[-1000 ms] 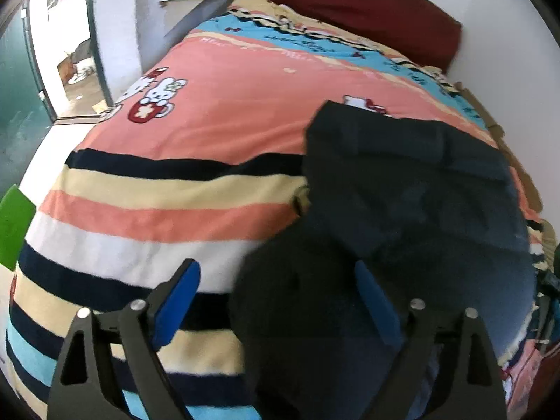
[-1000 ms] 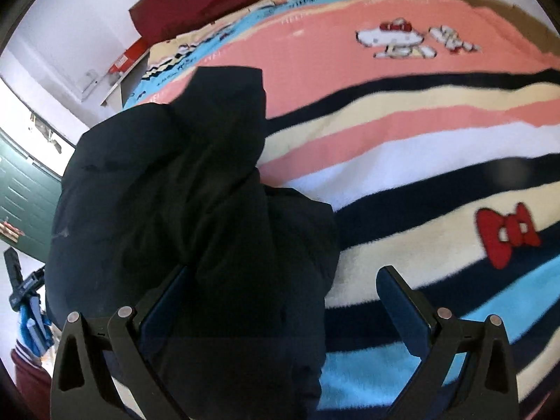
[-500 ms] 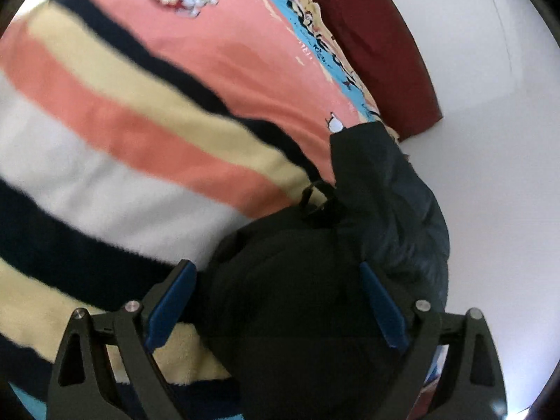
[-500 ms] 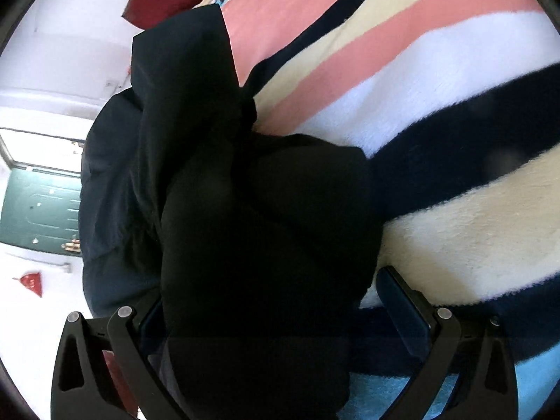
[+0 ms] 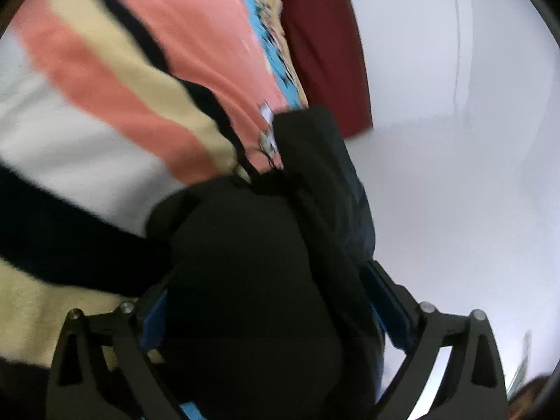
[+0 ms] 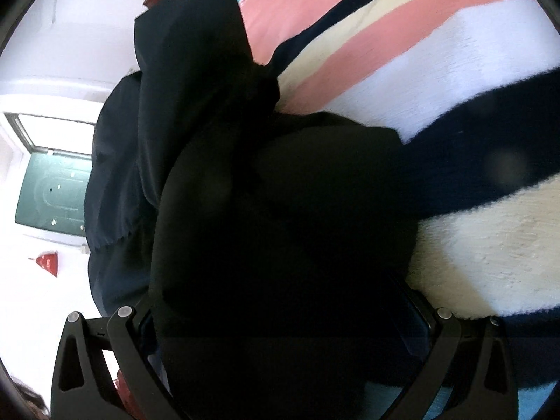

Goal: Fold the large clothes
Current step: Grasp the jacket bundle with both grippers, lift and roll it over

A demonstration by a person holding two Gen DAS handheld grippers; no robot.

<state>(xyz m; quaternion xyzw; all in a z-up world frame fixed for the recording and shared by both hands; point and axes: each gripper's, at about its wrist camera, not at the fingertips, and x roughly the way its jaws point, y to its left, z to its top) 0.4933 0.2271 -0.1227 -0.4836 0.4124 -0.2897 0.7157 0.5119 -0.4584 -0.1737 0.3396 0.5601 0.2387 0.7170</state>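
Note:
A large black garment [image 5: 259, 273] lies bunched on a striped bed blanket [image 5: 105, 133]; it also fills the right wrist view [image 6: 266, 210]. My left gripper [image 5: 269, 308] is open, its jaws wide apart on either side of the black bundle, which sits between them. My right gripper [image 6: 283, 308] is open too, its jaws spread around the same dark mass, which hides the blue pads. A navy layer of the garment [image 6: 115, 182] hangs off to the left in the right wrist view.
A dark red pillow [image 5: 322, 42] lies at the head of the bed against a white wall [image 5: 455, 140]. A green door [image 6: 52, 192] and a red hanging ornament [image 6: 47, 262] show on the left in the right wrist view.
Both grippers have moved in closer and tilted, so the black bundle now sits deeper between their open jaws. The garment looks more bunched than before.

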